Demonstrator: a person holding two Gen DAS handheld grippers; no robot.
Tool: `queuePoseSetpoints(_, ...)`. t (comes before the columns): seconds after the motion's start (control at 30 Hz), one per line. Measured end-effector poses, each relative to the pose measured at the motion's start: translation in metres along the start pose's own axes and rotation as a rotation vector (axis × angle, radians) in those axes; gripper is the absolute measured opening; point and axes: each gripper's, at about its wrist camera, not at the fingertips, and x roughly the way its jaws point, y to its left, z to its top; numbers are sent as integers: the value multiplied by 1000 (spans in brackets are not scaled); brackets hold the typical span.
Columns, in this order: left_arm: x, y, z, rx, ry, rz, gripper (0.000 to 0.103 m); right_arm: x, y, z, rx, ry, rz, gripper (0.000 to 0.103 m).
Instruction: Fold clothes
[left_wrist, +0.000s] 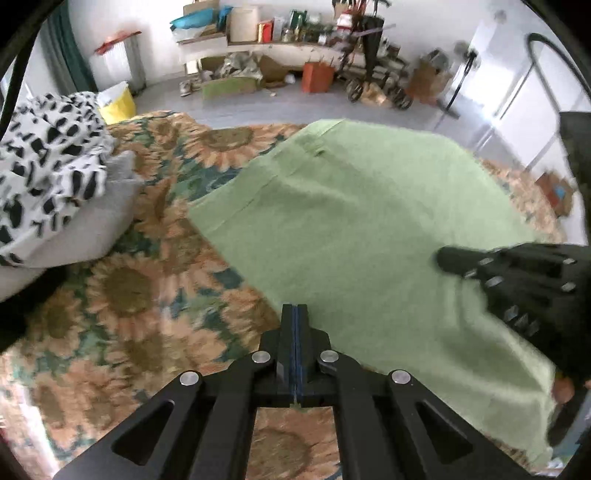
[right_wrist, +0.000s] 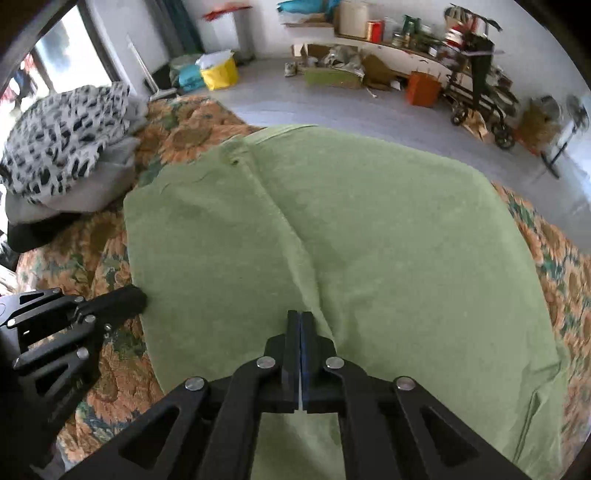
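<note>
A light green garment (right_wrist: 369, 229) lies spread flat on the sunflower bedspread (left_wrist: 122, 295), with a long crease (right_wrist: 273, 206) running down it. My right gripper (right_wrist: 300, 315) is shut, and its tips rest on the cloth at the near end of that crease; no fabric shows between the pads. In the left wrist view the right gripper (left_wrist: 443, 258) lies low on the green cloth (left_wrist: 369, 206). My left gripper (left_wrist: 294, 308) is shut at the garment's left edge, over the bedspread. The right wrist view shows the left gripper (right_wrist: 138, 295) touching that edge.
A pile of clothes, black-and-white spotted fabric (left_wrist: 48, 158) on a grey piece (left_wrist: 92, 229), sits at the far left of the bed. Beyond the bed are grey floor, a yellow bag (right_wrist: 220, 74), an orange box (right_wrist: 423, 88), cluttered shelves and a black trolley (right_wrist: 480, 81).
</note>
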Motion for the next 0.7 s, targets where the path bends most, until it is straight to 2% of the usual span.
queuePoseSetpoints(0.13,-13,-17,1,5,-28,-40,0,-18,0,-5,66,-39,54,3)
queuePoseSetpoints(0.2,-7,-24,0,13,-14,-49,0,-22,3,-11,75,-40,47,3)
queuePoseSetpoints(0.3,5,-27,-10,5,20,-50,0,-17,-3,-31,127,-20,9,3)
queuePoseSetpoints(0.4,6,-29,-17,15,11,-31,0,-17,-18,-46,194,-39,-21,0)
queuePoseSetpoints(0.5,-1,-29,-21,6,16,-23,0,-23,-27,-55,216,-57,-102,0)
queuePoseSetpoints(0.6,-6,-27,-21,-45,32,-22,0,-31,-38,-67,259,-64,-112,3)
queuePoseSetpoints(0.7,-4,-32,-23,-67,47,9,0,-40,-40,-75,292,-92,-134,4)
